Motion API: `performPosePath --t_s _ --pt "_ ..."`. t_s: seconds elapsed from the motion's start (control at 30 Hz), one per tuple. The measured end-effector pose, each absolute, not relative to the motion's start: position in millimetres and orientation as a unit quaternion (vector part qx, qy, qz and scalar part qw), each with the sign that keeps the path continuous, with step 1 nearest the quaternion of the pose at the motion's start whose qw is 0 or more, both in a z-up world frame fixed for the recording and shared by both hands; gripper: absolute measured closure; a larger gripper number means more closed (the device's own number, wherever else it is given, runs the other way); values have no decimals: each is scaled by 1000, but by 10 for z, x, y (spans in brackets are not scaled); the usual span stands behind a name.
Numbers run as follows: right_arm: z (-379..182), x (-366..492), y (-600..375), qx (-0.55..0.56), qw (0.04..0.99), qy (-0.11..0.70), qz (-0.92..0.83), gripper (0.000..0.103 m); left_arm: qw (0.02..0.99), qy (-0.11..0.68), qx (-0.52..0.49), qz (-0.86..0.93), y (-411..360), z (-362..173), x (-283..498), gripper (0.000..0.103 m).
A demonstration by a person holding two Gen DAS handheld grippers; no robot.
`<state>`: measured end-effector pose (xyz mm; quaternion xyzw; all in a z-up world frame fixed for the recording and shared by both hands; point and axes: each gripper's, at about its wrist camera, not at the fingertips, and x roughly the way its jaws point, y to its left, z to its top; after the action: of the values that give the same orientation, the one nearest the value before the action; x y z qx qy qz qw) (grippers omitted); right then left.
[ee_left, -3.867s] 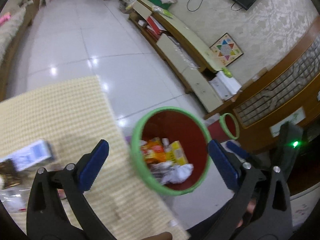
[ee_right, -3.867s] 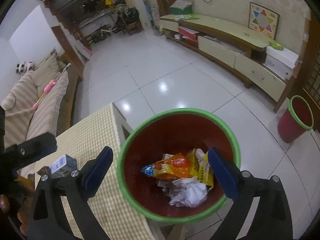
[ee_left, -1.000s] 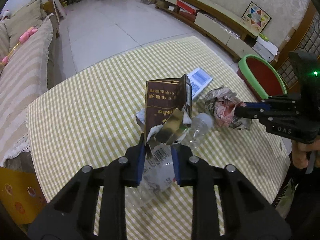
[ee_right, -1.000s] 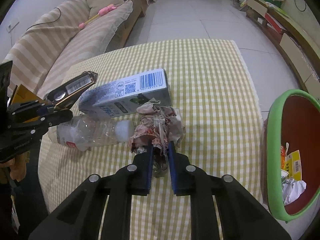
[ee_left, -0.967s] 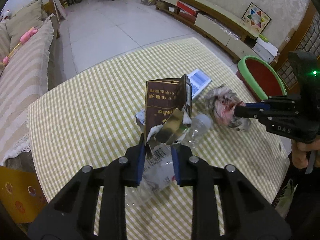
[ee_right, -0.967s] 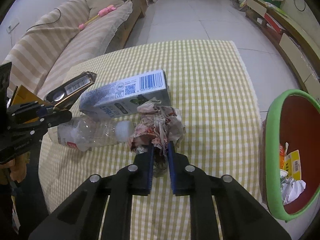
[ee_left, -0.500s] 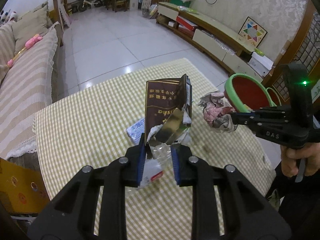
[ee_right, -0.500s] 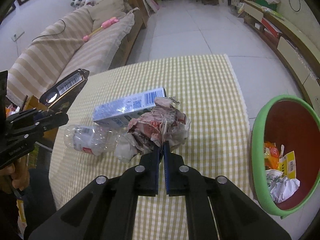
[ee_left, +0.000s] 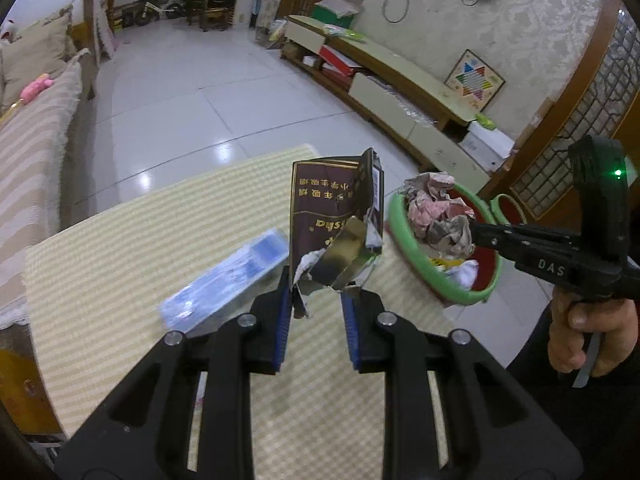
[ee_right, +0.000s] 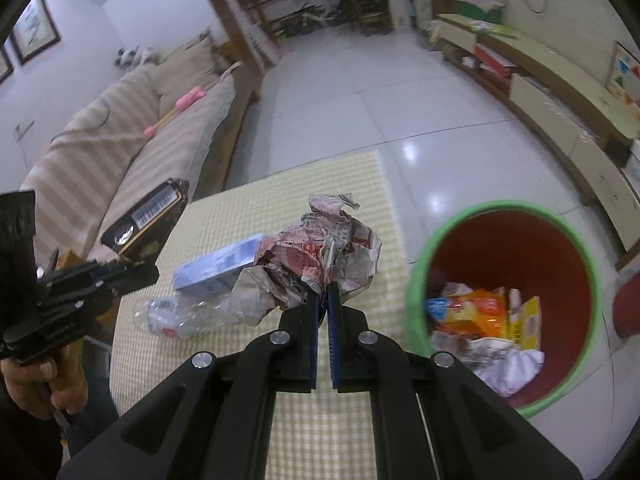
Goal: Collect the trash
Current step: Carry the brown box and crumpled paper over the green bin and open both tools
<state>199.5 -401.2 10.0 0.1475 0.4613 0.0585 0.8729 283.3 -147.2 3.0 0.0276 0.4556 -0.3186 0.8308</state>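
My left gripper (ee_left: 316, 300) is shut on a torn dark brown carton (ee_left: 330, 220) and holds it above the checked table (ee_left: 132, 240). My right gripper (ee_right: 323, 296) is shut on a crumpled newspaper ball (ee_right: 320, 252), also seen in the left wrist view (ee_left: 438, 216), held near the table's right edge. The red bin with a green rim (ee_right: 500, 216) stands to the right of the table and holds several wrappers. A blue-white box (ee_right: 220, 264) and a clear plastic bottle (ee_right: 180, 316) lie on the table.
A striped sofa (ee_right: 132, 152) runs along the left of the table. A long low cabinet (ee_left: 400, 88) stands against the far wall. A second small red bin (ee_left: 508, 208) stands behind the first. White tiled floor lies beyond the table.
Both grippers have lifted their loads and swung right toward the bin. The paper ball now hangs near the bin's rim; the box and bottle stay on the table.
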Motion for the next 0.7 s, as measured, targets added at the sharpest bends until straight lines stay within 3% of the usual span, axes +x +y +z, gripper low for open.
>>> performPosePath --t_s 0.7 --pt "131 1590 -5434 215 870 437 -75 99 768 476 38 -426 -3250 -59 2884 80"
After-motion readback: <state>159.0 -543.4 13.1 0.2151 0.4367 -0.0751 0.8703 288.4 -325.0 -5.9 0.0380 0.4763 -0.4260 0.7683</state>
